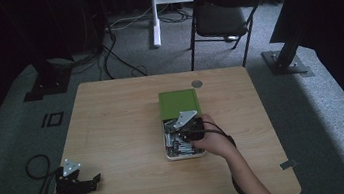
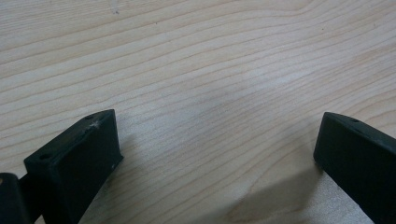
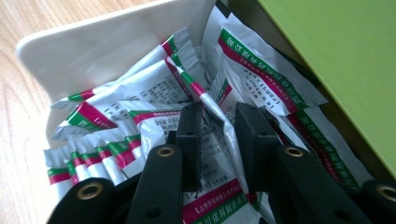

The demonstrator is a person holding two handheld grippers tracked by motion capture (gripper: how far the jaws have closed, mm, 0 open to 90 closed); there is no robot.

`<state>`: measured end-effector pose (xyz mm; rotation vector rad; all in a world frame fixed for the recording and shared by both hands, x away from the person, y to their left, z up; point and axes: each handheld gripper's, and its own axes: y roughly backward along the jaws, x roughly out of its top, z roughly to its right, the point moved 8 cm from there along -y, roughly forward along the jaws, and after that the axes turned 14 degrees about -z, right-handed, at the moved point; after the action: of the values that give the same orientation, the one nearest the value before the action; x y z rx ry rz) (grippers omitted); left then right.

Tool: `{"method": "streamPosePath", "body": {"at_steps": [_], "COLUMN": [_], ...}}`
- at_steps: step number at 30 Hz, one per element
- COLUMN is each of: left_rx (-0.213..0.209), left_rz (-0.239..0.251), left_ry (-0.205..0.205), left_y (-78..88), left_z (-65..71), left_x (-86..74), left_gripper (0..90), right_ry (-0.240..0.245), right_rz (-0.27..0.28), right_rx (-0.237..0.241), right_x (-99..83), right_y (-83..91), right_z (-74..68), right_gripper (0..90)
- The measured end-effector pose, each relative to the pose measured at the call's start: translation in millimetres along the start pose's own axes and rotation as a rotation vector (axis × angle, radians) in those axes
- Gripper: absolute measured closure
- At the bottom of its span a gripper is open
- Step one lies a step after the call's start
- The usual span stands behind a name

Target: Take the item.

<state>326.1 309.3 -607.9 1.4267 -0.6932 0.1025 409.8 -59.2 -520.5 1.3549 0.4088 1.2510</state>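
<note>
Right gripper view: right gripper [image 3: 218,122] looks pinched on one packet [image 3: 219,119] in the box [image 3: 79,51]; lift slowly, straight up.

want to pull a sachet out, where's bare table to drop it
Bare wood lies left of the white box, stretching to the left gripper, and along the table's far edge. It is crowded inside the box, where the right gripper sits among sachets.

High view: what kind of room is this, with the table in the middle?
Probably a lab or recording studio, not a home. A plain light wooden table stands on grey carpet, black cables trail over the floor, black metal stands flank it, and a black folding chair waits behind.
</note>
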Motion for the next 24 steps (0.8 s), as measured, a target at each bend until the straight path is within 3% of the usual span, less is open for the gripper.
{"method": "streamPosePath", "body": {"at_steps": [13,24], "left_rx": [0.000,0.000], "left_rz": [0.000,0.000], "left_ry": [0.000,-0.001], "left_y": [0.0,0.0], "left_z": [0.0,0.0], "left_x": [0.0,0.0], "left_gripper": [1.3,1.3], "right_ry": [0.017,-0.001], "right_rz": [-0.016,0.021], "right_rx": [-0.032,0.010], "right_x": [2.7,-0.4], "right_y": [-4.3,13.2], "right_z": [-0.3,-1.8], "right_gripper": [83.6,84.8]}}
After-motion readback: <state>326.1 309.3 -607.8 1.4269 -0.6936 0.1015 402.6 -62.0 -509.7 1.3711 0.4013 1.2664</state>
